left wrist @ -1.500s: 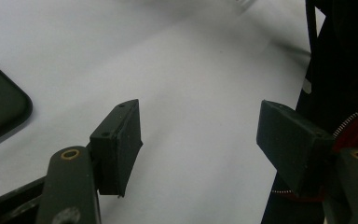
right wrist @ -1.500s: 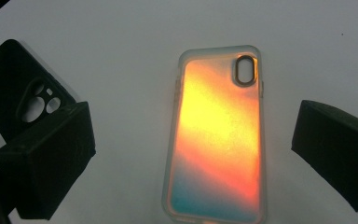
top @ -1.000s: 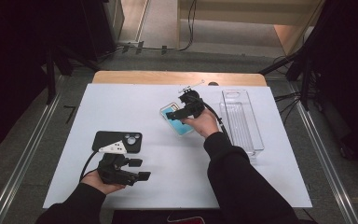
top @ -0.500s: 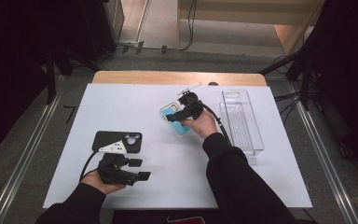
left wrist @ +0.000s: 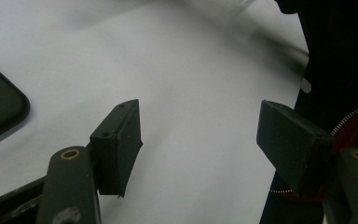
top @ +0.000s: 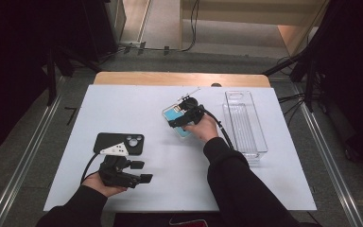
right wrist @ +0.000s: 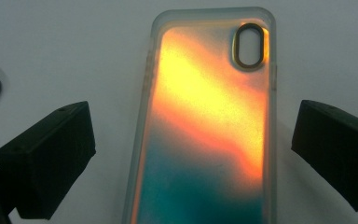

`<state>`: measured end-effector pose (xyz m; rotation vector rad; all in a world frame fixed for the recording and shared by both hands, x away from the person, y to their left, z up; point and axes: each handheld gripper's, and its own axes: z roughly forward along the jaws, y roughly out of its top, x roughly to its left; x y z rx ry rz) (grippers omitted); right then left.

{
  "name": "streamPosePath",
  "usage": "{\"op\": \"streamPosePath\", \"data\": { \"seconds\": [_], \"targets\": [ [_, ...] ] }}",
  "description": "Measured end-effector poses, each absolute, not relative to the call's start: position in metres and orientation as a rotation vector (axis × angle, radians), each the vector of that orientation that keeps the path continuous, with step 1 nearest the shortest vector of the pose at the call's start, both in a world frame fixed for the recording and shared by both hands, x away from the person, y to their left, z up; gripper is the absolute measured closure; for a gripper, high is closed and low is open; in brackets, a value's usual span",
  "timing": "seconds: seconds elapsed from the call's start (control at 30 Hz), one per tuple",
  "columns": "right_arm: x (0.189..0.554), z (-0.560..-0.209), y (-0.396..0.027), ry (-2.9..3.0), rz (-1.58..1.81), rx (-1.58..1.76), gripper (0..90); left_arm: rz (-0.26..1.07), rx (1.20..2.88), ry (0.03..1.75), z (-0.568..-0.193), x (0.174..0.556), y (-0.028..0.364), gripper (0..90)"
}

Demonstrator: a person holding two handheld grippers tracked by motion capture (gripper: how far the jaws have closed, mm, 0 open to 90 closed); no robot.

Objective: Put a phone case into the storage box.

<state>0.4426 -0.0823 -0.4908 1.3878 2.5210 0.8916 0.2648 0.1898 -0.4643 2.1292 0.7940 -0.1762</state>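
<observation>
1. The right gripper (top: 174,122) is held over the iridescent phone case (right wrist: 205,135), its jaws spread wide to either side of the case with nothing pressed between them.
2. The case is seen lying flat on the white table (top: 274,184) near its middle, with the camera cut-out at its far end in the right gripper view and a clear plastic tray (top: 246,127) just beside it.
3. The left gripper (top: 142,171) is held near the table's front edge, jaws parted and empty, with only bare table between them in the left gripper view.
4. A black phone case (top: 123,141) is seen lying just beyond the left gripper.
5. A slip is judged likely if the jaws are closed on the iridescent case's thin, smooth rim while it lies flat: the pads could skate over the edge.
6. The case could also be pushed sideways toward the tray if one pad meets it first.
</observation>
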Motion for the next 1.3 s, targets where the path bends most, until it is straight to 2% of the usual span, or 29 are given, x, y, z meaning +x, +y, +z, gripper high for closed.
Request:
{"op": "streamPosePath", "data": {
  "seconds": [0.3,0.57,0.67,1.1,1.3],
  "targets": [
    [0.439,-0.503,-0.080,2.521,0.828,1.361,0.0,-0.177,2.129,0.793,-0.464,0.265,0.190,31.0],
    [0.431,-0.506,-0.076,2.471,0.768,1.274,6.7,-0.178,2.130,0.795,-0.464,0.265,0.189,31.0],
    [0.429,-0.505,-0.077,2.461,0.781,1.270,13.1,-0.180,2.128,0.798,-0.464,0.265,0.189,31.0],
    [0.430,-0.504,-0.081,2.460,0.818,1.278,14.8,-0.179,2.124,0.807,-0.464,0.266,0.190,31.0],
    [0.428,-0.491,-0.087,2.433,0.895,1.298,14.8,-0.175,2.122,0.809,-0.463,0.266,0.190,31.0]
  ]
}}
